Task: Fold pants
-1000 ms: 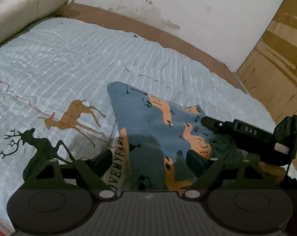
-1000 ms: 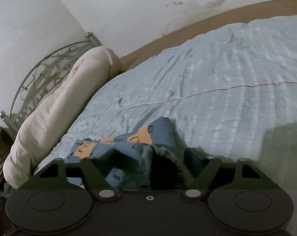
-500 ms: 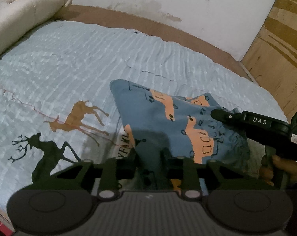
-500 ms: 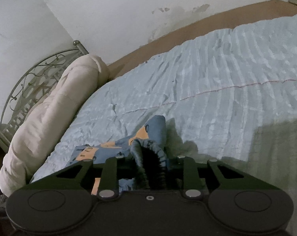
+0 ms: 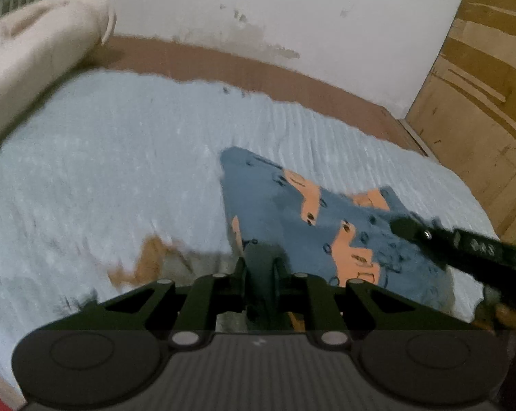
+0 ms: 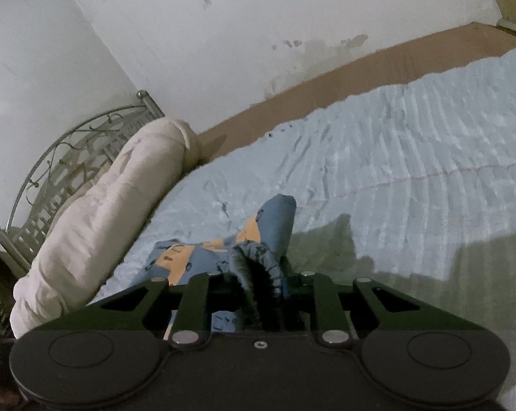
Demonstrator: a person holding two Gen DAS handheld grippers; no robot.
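Blue pants (image 5: 292, 212) with orange car prints lie on a pale blue bedspread (image 5: 104, 171). My left gripper (image 5: 262, 267) is shut on one edge of the pants and holds it off the bed. My right gripper (image 6: 262, 274) is shut on a bunched edge of the pants (image 6: 258, 250) with dark lining showing between its jaws. The right gripper's black body (image 5: 463, 250) shows in the left wrist view, at the right over the pants. The far tip of the pants (image 6: 278, 209) still rests on the bedspread (image 6: 412, 171).
A rolled cream duvet (image 6: 104, 222) lies along the metal headboard (image 6: 69, 157). A brown mattress edge (image 5: 275, 75) runs below the white wall. A wooden wardrobe (image 5: 480, 85) stands at the right. A deer print (image 5: 148, 257) marks the bedspread.
Both grippers went from open to shut on the pants' edges, then rose with the cloth. Both views tilted up toward the wall and the pants now hang stretched between the grippers.
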